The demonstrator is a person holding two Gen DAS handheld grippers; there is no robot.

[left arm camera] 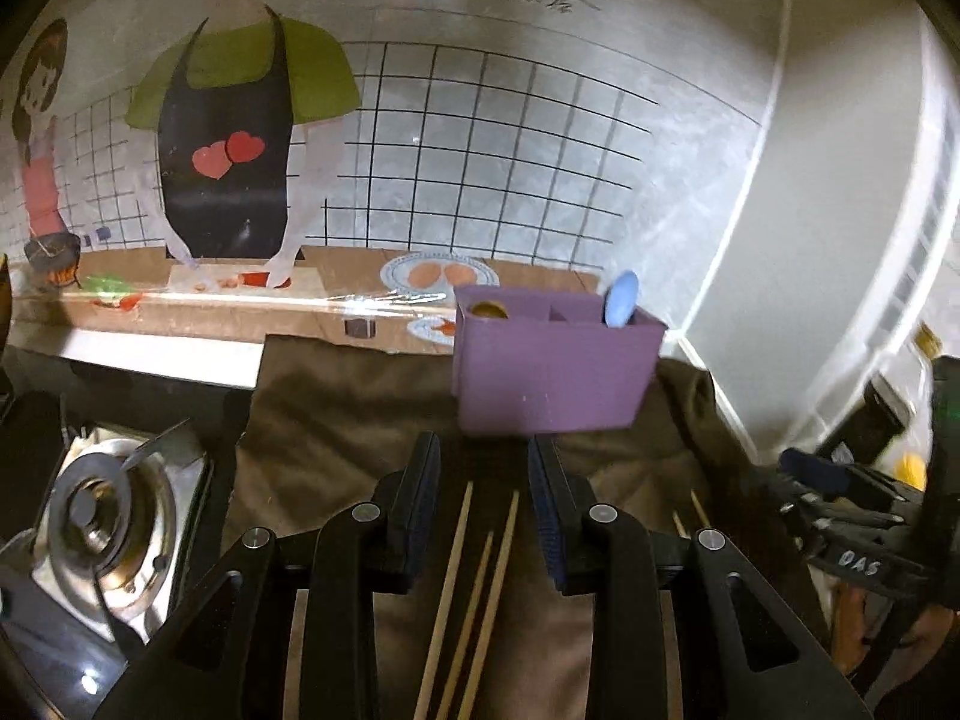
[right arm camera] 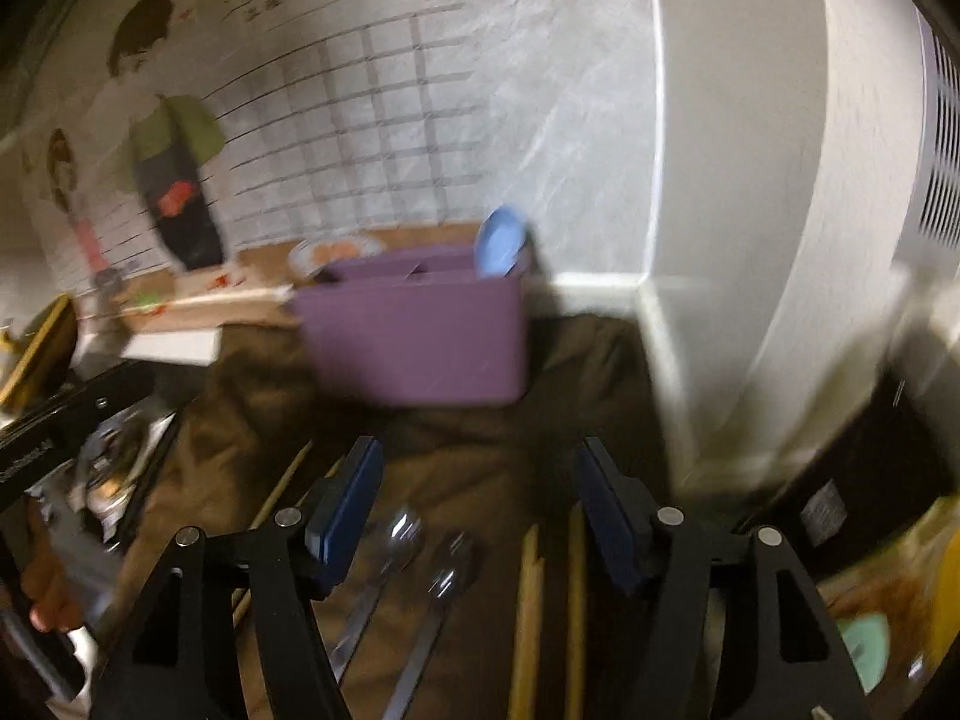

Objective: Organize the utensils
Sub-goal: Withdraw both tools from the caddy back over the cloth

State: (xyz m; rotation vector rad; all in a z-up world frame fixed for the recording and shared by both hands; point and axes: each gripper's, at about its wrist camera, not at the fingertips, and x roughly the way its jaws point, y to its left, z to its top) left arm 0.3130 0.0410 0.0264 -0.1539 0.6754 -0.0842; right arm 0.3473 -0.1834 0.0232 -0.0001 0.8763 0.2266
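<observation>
A purple utensil holder [left arm camera: 558, 372] [right arm camera: 420, 342] stands on the brown cloth [left arm camera: 336, 408] by the wall. A blue spoon [left arm camera: 621, 299] [right arm camera: 498, 240] sticks up from its right compartment, and something gold-brown shows in the left one. My left gripper [left arm camera: 483, 450] hangs open in front of the holder, above three wooden chopsticks [left arm camera: 480, 570] lying on the cloth. My right gripper [right arm camera: 480, 456] stands wide open with nothing gripped. Below it lie two metal spoons [right arm camera: 408, 540] and two wooden chopsticks [right arm camera: 531, 600].
A gas burner [left arm camera: 102, 516] sits left of the cloth. A kitchen cartoon poster [left arm camera: 228, 150] covers the wall behind. A white appliance [right arm camera: 870, 120] and a dark box [right arm camera: 858, 480] stand to the right. The other gripper's black body [left arm camera: 852, 540] is at the left view's right edge.
</observation>
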